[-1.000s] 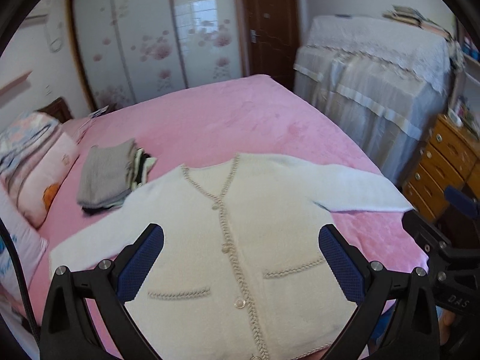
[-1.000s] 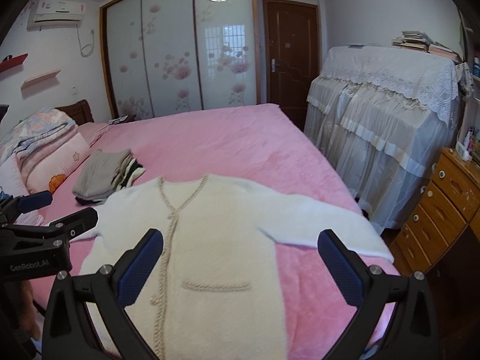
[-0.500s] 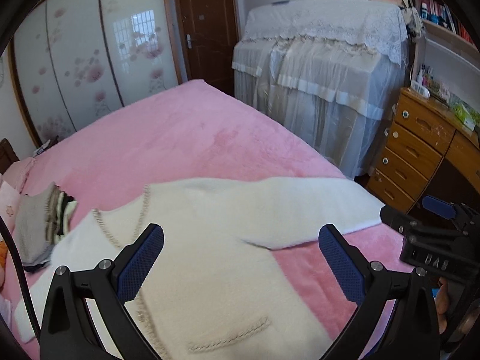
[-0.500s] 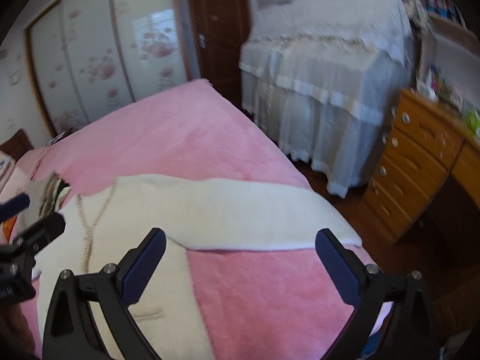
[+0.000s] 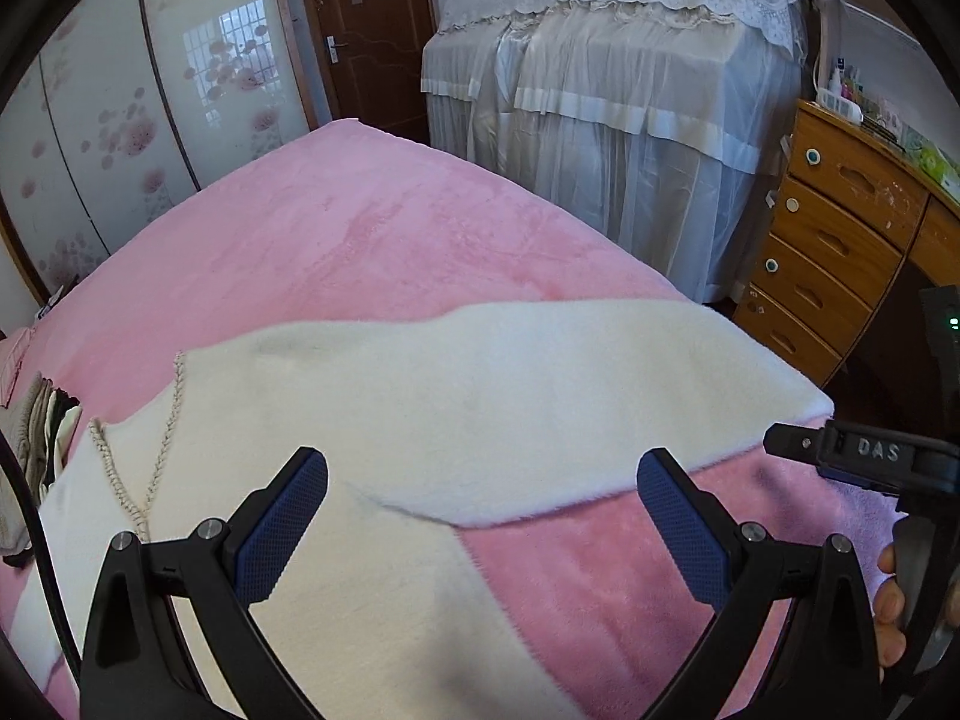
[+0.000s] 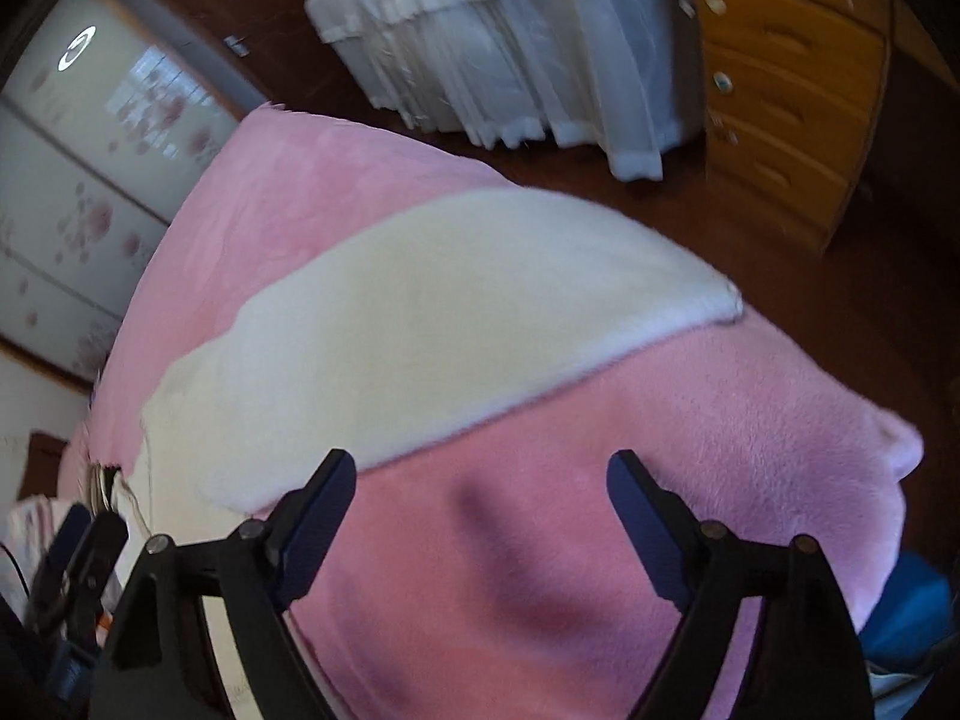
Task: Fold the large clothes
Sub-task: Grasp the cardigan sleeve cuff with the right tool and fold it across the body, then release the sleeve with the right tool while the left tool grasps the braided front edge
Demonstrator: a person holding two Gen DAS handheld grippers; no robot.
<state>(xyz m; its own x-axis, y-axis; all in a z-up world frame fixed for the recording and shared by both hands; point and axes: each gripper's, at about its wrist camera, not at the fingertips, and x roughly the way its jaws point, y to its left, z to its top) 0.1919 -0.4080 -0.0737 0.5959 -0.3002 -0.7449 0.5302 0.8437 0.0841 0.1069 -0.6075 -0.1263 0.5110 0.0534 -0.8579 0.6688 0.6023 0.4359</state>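
A cream knitted cardigan (image 5: 372,540) with a braided trim lies flat on the pink bed (image 5: 360,240). Its sleeve (image 5: 540,396) stretches right to the bed's edge. My left gripper (image 5: 483,480) hovers open just above the sleeve's lower edge, holding nothing. In the right wrist view the same sleeve (image 6: 450,312) runs slantwise, its cuff near the bed's side. My right gripper (image 6: 480,474) hangs over bare pink blanket just below the sleeve; its jaws are closing with nothing between them. A hand (image 5: 888,594) grips the right tool at the frame's edge.
A stack of folded clothes (image 5: 36,438) sits at the far left of the bed. A wooden chest of drawers (image 5: 840,252) and furniture under a white lace cover (image 5: 630,90) stand to the right. The bed's corner (image 6: 888,444) drops to a dark floor.
Both views swung right and sank, from the cardigan's front toward its sleeve. The right view rolled strongly, and the right jaws stand narrower than before.
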